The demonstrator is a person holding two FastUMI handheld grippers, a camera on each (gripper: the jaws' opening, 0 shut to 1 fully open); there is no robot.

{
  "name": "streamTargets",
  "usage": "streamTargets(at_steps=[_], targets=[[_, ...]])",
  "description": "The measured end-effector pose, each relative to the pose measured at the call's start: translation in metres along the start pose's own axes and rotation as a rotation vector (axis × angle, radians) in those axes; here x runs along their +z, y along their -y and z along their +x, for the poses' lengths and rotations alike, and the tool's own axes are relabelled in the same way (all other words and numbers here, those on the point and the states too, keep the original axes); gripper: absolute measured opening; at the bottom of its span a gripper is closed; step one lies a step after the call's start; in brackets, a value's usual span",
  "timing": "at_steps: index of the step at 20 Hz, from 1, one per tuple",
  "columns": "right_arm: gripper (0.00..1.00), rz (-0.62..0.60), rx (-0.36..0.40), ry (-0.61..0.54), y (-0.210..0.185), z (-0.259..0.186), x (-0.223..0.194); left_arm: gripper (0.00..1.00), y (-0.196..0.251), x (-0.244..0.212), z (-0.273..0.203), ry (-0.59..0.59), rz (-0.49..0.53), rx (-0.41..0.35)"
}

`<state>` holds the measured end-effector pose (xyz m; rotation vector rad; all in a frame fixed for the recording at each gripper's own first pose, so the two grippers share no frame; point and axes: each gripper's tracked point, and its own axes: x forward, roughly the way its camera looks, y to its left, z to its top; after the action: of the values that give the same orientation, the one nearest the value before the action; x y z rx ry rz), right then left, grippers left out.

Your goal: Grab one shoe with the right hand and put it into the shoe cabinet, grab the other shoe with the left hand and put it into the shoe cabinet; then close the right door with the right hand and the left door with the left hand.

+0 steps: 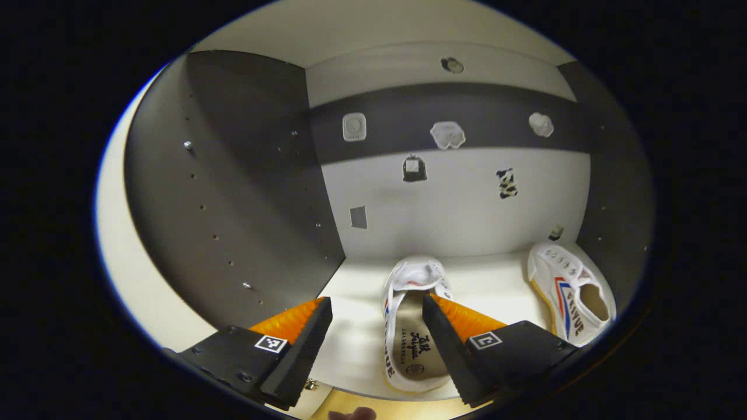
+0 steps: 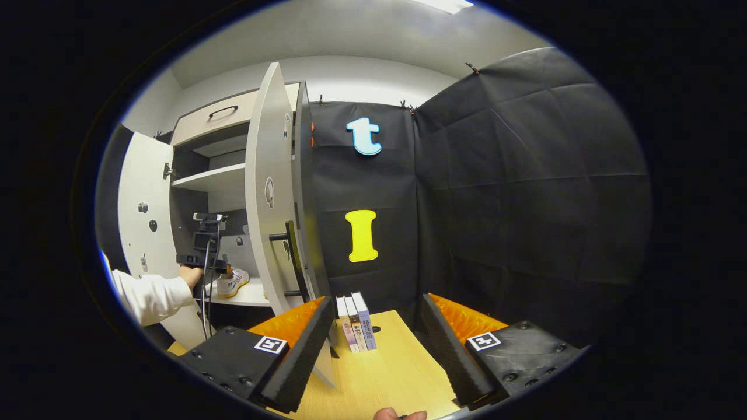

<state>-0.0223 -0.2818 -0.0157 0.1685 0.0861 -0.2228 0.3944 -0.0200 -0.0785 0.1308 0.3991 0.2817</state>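
Gaping wide and holding nothing, the left gripper point(image 1: 376, 338) frames one shoe point(image 1: 412, 326) on the cabinet point(image 1: 233, 192) floor; the other shoe point(image 1: 572, 300) lies farther right. The right gripper point(image 2: 376, 344), equally wide, hangs over the table point(image 2: 391, 367), books point(image 2: 357, 322) beyond, right door point(image 2: 269, 192) open.

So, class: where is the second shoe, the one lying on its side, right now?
In the left gripper view, the tipped shoe lies on the cabinet shelf at the right, against the right wall, beside the upright shoe.
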Motion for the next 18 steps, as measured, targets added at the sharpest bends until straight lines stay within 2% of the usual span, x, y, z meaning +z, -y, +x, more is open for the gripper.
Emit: streamTargets(at_steps=[4,8,13,18], targets=[[0.98,0.003,0.014,-0.024,-0.01,0.005,-0.002,0.96,0.01,0.018,-0.064,0.09,-0.056,-0.107],[0.98,-0.019,0.04,-0.004,-0.026,0.014,0.008,0.97,0.002,0.028,-0.145,0.198,-0.086,-0.173],[0.98,-0.015,0.072,0.01,-0.039,0.05,0.019,0.97,-0.019,0.028,-0.24,0.331,-0.038,-0.189],[0.98,0.002,0.074,-0.016,-0.036,0.094,0.015,0.97,-0.032,0.015,-0.299,0.335,-0.114,-0.258]])
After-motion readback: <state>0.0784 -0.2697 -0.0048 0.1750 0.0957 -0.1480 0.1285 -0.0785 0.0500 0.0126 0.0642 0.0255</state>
